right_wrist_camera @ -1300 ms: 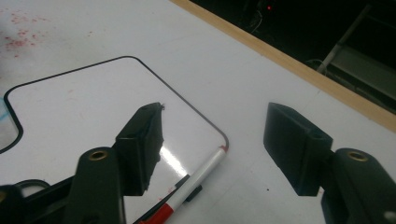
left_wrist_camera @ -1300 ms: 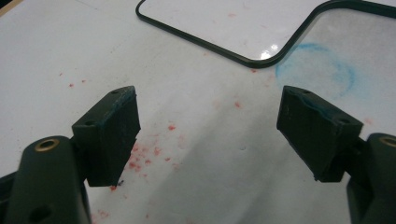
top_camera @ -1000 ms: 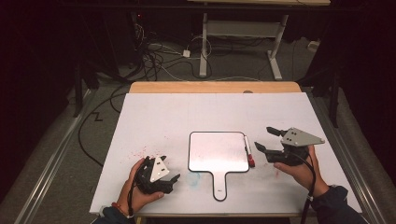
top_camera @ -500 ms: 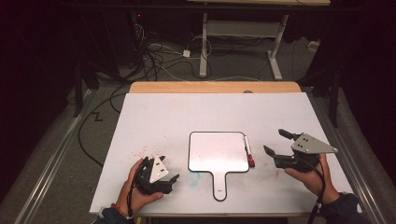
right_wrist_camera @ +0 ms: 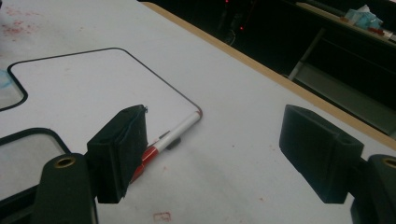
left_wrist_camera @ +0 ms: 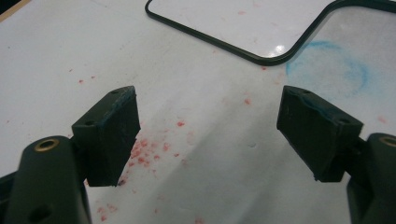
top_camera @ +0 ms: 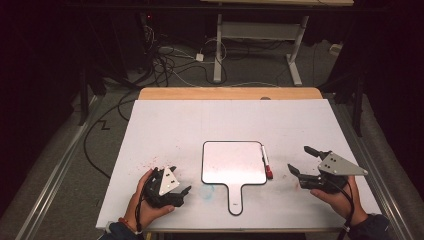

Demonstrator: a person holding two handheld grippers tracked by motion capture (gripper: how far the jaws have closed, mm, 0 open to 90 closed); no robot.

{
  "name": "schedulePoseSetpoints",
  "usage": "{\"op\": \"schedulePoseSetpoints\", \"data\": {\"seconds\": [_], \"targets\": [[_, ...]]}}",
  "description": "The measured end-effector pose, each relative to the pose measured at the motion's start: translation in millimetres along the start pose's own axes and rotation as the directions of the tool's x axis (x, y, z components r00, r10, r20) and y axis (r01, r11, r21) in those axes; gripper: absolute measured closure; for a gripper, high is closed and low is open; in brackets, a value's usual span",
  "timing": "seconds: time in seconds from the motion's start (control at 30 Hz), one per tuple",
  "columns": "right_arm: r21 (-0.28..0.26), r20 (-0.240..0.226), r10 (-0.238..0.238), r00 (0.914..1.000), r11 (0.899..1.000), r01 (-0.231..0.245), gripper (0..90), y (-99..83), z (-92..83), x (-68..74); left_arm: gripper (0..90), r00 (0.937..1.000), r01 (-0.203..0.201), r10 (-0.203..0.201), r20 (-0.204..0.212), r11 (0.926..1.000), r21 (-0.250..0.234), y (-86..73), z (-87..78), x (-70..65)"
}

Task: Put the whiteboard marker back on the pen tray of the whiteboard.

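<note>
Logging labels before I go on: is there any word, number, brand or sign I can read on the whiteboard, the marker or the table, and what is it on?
None can be read.
Whiteboard: blank, faint red smears, no writing.
Marker: no print legible on its white barrel.
Table: a small faint red outlined rectangle, nothing readable inside; a blue smudged ring that is a stain, not a sign.

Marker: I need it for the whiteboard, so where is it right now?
In the high view the marker lies on the table along the right edge of the whiteboard, red cap toward the person, between the board and the right gripper.
</note>
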State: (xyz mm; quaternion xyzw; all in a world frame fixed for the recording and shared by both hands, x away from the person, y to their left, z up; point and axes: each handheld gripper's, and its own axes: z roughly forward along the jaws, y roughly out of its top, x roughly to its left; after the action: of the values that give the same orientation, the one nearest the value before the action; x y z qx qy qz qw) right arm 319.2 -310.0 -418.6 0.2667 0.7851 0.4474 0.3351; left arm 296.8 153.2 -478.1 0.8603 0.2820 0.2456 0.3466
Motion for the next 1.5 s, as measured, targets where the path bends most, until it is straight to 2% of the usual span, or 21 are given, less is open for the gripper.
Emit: {"op": "schedulePoseSetpoints", "data": {"seconds": [0.07,0.27,0.37,0.53,0.77,1.0,1.17,1.23,1.5], "targets": [[0.002,0.009,-0.006,0.9999,1.000,0.006,23.7,-4.2,-2.3,1.0,20.5,1.0000,0.003,-0.003,-0.001,1.0000,-0.002,-0.1,0.1,0.4],[0.010,-0.004,0.007,1.0000,1.000,-0.007,23.7,-23.9,-5.5,8.8,20.5,1.0000,-0.002,0.002,-0.010,1.0000,-0.001,1.1,0.3,1.1],[0.010,-0.009,-0.007,0.9999,1.000,0.007,23.6,-30.9,-8.2,12.8,20.4,0.9999,-0.003,0.003,-0.010,1.0000,-0.004,2.2,0.3,-0.3],[0.028,-0.010,0.001,1.0000,1.000,-0.001,22.1,-40.8,-8.6,14.5,20.4,0.9996,-0.025,0.025,-0.010,0.9997,-0.007,5.2,-0.4,-4.1],[0.047,-0.009,-0.010,0.9999,0.999,0.010,21.7,-40.0,-8.6,18.9,19.7,0.9994,-0.035,0.035,0.001,0.9992,-0.016,4.9,0.1,-4.1],[0.054,-0.006,-0.007,1.0000,0.998,0.007,21.4,-40.0,-4.7,17.0,19.6,0.9994,-0.034,0.034,0.001,0.9993,-0.016,4.5,-0.1,-3.1],[0.041,0.004,-0.012,0.9999,0.999,0.012,21.5,-39.4,-5.7,14.9,19.5,0.9992,-0.040,0.040,0.004,0.9991,-0.012,5.1,0.5,-4.6],[0.039,0.008,-0.001,1.0000,0.999,0.000,21.5,-39.5,-6.2,13.7,19.4,0.9992,-0.040,0.040,0.004,0.9992,-0.011,5.0,0.1,-4.3],[0.047,0.014,-0.004,0.9999,0.999,0.003,21.6,-39.5,-5.3,13.8,19.4,0.9992,-0.040,0.040,0.008,0.9992,-0.012,6.5,3.2,-2.6]]}}
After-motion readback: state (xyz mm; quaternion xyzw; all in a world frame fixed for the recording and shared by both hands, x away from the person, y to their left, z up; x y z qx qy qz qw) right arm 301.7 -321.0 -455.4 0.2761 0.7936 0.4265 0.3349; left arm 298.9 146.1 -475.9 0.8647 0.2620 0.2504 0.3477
